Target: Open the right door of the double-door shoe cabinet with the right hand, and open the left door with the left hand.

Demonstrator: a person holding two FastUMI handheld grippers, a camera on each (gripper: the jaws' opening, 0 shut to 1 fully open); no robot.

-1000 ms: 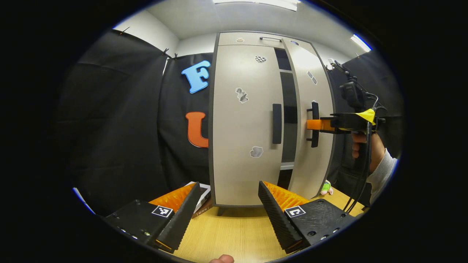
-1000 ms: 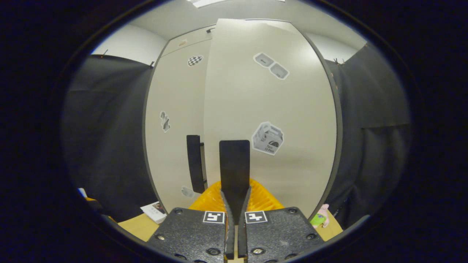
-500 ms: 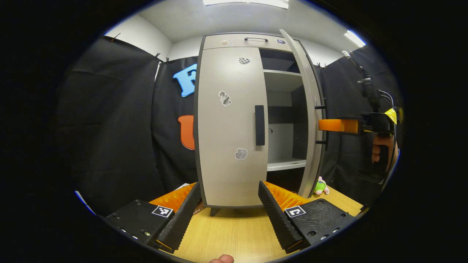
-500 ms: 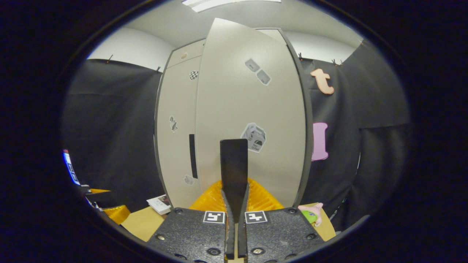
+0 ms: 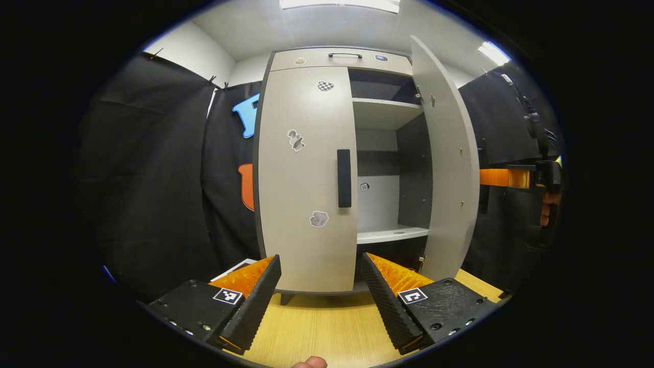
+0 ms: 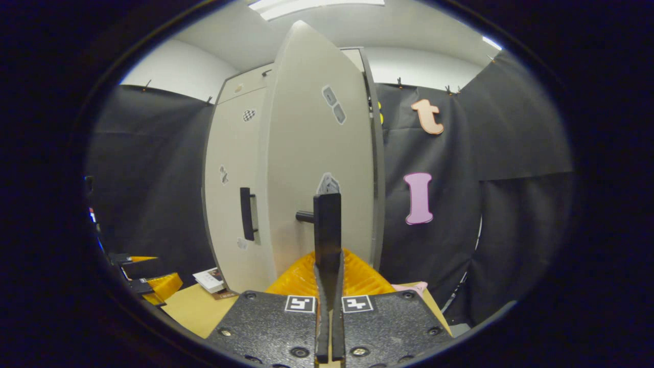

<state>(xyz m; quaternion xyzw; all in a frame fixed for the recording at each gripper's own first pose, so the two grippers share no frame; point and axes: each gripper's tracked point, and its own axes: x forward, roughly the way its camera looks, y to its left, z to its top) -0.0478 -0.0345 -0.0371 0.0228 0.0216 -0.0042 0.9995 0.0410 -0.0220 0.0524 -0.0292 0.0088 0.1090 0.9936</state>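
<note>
R tongs (image 6: 327, 266) clamped on right door's handle (image 6: 327, 225), L tongs (image 5: 319, 286) apart; handle partly hidden.

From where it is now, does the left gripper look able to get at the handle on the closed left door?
Probably yes. The left gripper is open and faces the left door; its handle stands ahead with nothing between. The right door swings away to the side.
</note>
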